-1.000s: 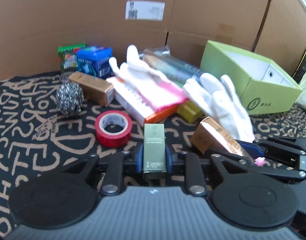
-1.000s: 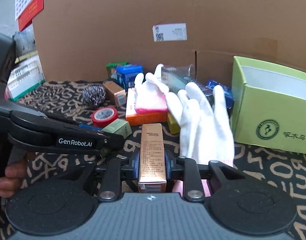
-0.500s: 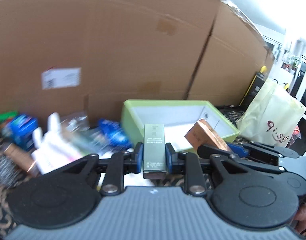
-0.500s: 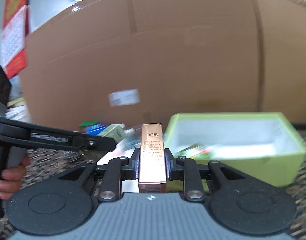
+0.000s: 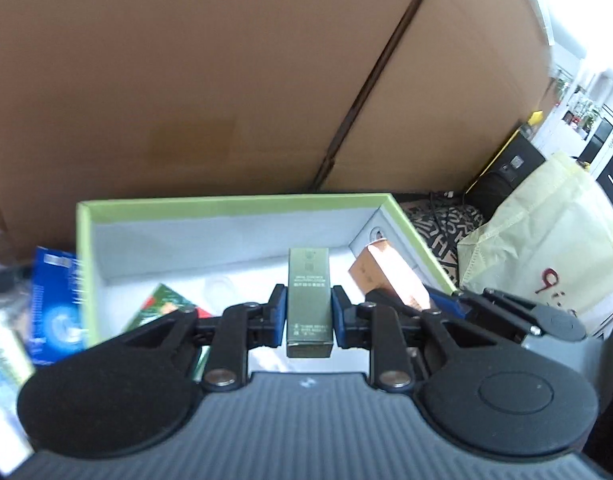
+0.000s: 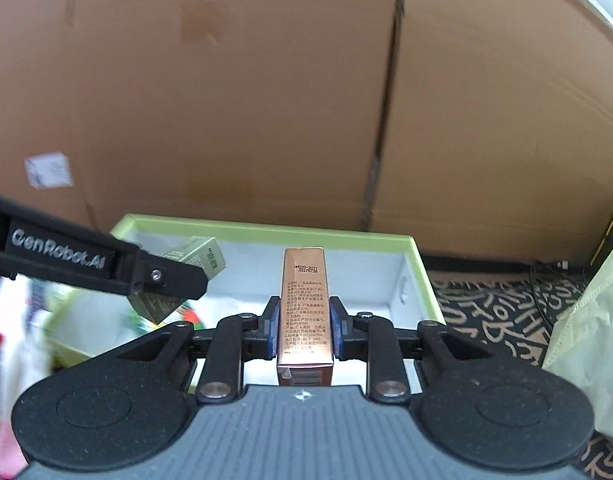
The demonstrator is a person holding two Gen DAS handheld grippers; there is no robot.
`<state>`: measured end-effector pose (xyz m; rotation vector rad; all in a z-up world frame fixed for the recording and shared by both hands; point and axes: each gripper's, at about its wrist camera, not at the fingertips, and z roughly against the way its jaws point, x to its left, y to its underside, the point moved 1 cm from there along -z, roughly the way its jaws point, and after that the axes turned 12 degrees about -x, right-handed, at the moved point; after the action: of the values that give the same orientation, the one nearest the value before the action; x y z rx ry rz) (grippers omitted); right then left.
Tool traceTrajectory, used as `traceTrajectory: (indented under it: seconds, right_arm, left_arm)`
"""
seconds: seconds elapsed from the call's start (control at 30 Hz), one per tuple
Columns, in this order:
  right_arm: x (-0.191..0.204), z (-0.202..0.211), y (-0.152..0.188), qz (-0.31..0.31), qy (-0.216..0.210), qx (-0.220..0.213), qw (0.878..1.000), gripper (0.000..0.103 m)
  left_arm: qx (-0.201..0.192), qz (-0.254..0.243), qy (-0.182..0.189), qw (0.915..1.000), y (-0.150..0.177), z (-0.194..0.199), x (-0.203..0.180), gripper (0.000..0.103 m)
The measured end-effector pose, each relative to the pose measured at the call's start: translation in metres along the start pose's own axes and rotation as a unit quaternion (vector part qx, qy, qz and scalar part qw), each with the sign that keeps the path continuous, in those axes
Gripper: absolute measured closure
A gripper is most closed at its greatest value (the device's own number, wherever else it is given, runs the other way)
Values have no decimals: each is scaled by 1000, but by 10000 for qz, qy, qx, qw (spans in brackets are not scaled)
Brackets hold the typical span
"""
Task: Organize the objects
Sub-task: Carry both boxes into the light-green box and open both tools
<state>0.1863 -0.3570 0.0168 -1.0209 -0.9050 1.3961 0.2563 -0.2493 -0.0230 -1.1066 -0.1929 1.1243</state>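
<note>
My left gripper (image 5: 308,312) is shut on a slim olive-green carton (image 5: 308,300), held over the open lime-green box (image 5: 226,201) with a white inside. My right gripper (image 6: 304,322) is shut on a tall copper-gold carton (image 6: 305,300), also over that green box (image 6: 266,232). In the left wrist view the copper carton (image 5: 390,276) and the right gripper show at the right. In the right wrist view the left gripper's black arm (image 6: 66,258) with the olive carton (image 6: 194,258) comes in from the left. A green-and-red packet (image 5: 162,306) lies inside the box.
Tall cardboard walls (image 5: 226,80) stand right behind the box. A pale yellow-green bag (image 5: 546,248) sits to its right on the black patterned cloth (image 6: 498,312). A blue packet (image 5: 54,300) and other blurred items lie left of the box.
Both grippers swung right and up from the cluttered cloth to above the green box, each still holding its carton. The gloves, red tape and scourer have left view.
</note>
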Motion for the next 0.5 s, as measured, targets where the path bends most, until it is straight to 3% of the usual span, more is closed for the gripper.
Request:
traceTrajectory:
  seconds: [0.27,0.33,0.4,0.5]
  right_arm:
    - [-14,-40,18,13,12,547,9985,76]
    - [-17,-46,19,-17,-5,614,9981,76]
    - [-17,-51,21,-48,-40,707,9975,76]
    - [-19,-47,21,-121,5,681,9976,67]
  left_arm:
    - [265,120,-244,9993,8,-58,8,80]
    - [230,72,-178,9996,11,-62,6,70]
    - [142,8,-149,9998,12,-59,3,33]
    - [-207,-248,-169,9993,11,-40,-3,18]
